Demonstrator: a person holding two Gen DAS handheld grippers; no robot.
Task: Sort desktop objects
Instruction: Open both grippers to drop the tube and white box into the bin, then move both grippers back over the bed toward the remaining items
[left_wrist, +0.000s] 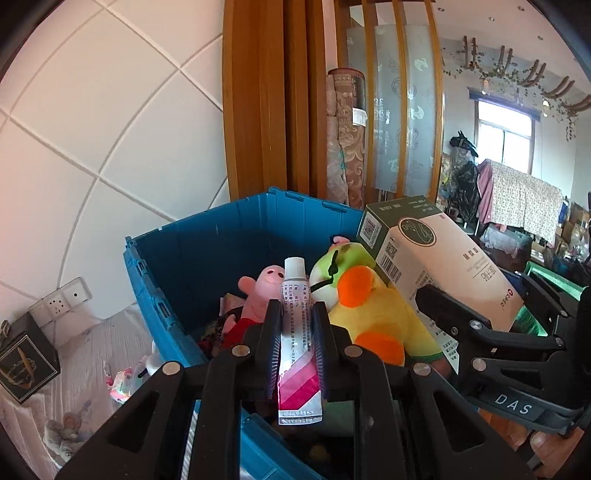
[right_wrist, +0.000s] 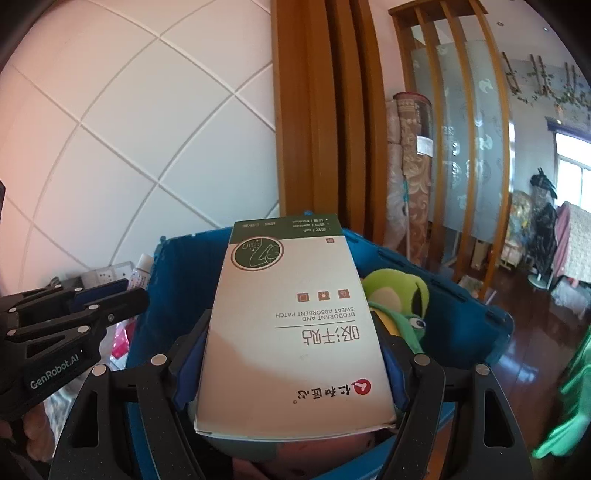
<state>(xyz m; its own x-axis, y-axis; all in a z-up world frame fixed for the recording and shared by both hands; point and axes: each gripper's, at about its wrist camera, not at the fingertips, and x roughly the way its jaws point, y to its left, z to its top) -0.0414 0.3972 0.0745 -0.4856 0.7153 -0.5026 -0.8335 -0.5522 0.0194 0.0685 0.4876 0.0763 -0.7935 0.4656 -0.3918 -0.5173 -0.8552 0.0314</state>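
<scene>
The left gripper (left_wrist: 298, 332) is clenched on a tube (left_wrist: 295, 332) at mid-body, cap forward — light, soft, likely to dent; the stiffer crimped tail seems a safer hold. The right gripper (right_wrist: 291, 354) grasps a box (right_wrist: 291, 332) by its long sides — light, crushable card. Both hang over the bin (left_wrist: 207, 251) ahead.

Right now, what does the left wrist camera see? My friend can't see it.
The left tongs pinch a small tube above a blue bin of stuffed toys. At right, the right tongs hold a white box.
</scene>
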